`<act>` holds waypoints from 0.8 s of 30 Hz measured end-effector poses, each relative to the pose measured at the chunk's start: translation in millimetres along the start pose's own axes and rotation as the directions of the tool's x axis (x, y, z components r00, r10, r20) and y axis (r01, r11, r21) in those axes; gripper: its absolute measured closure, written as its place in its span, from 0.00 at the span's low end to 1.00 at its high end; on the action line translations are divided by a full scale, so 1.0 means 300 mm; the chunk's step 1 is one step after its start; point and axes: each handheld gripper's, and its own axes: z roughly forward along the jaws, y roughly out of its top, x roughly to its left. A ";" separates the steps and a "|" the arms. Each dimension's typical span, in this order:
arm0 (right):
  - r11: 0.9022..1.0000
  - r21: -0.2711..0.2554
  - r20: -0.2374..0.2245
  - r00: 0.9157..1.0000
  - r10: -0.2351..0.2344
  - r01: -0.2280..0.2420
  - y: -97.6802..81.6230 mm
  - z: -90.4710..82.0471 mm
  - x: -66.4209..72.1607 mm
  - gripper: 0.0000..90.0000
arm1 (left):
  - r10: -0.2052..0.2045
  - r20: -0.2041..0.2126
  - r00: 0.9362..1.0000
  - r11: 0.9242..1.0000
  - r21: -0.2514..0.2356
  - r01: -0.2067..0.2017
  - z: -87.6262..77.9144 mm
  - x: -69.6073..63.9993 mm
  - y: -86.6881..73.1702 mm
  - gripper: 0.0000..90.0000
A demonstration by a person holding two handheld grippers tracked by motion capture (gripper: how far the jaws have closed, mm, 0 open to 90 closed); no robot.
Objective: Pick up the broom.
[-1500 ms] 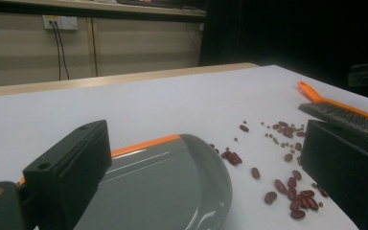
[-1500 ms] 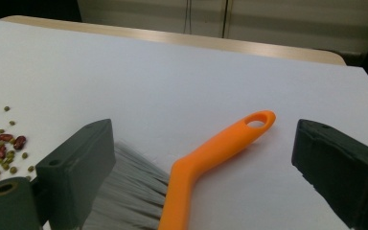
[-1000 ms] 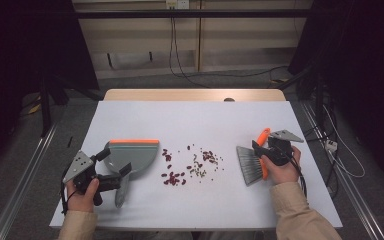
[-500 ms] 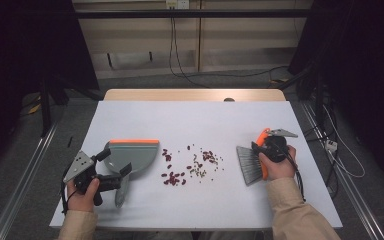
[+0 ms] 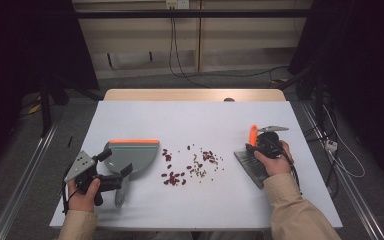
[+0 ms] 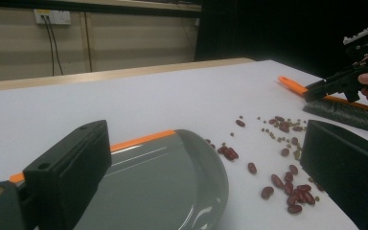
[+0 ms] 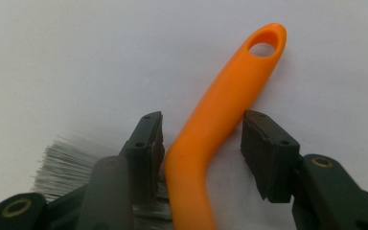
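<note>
A white desk (image 5: 195,120) stands before a pale wall with trailing cables, dark drapes at either side. In the high view, the grey dustpan (image 5: 130,155) with its orange lip lies at lower left of centre, a scatter of red beans (image 5: 177,177) and smaller crumbs sits in the middle, and the brush (image 5: 252,160) lies at right of centre with its orange handle pointing toward the top of the frame. The left gripper (image 5: 111,170) is at the dustpan's handle; from these frames I cannot tell whether its jaws press on it. The right gripper (image 7: 203,143) straddles the brush's orange handle (image 7: 225,110), and its jaws have just been closing with the handle between them; in the right gripper view the left pad sits close against the handle while a gap remains at the right pad, so the grip is not yet made. To do this well, the jaws should centre on the straight part of the handle above the bend, close squarely so the brush does not twist, and only then lift. The bristles (image 7: 67,165) should face the beans before sweeping toward the dustpan's lip.
</note>
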 end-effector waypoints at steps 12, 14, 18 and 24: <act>0.997 0.077 -0.025 0.999 -0.026 0.028 0.027 -0.004 0.034 0.69 | 0.004 0.002 1.000 1.000 0.003 -0.004 0.002 -0.003 0.000 0.04; 0.997 0.082 -0.028 1.000 -0.008 0.011 0.025 -0.002 0.031 0.70 | 0.001 0.004 1.000 1.000 0.003 -0.001 0.003 -0.005 0.000 0.04; 0.996 0.088 -0.039 0.999 0.016 -0.013 0.025 0.001 0.024 0.71 | 0.003 0.006 1.000 1.000 0.005 -0.003 0.006 -0.008 0.001 0.04; 0.995 0.091 -0.043 0.998 0.052 -0.048 0.025 0.006 0.018 0.74 | 0.004 0.012 1.000 1.000 0.007 -0.004 0.013 -0.011 0.001 0.04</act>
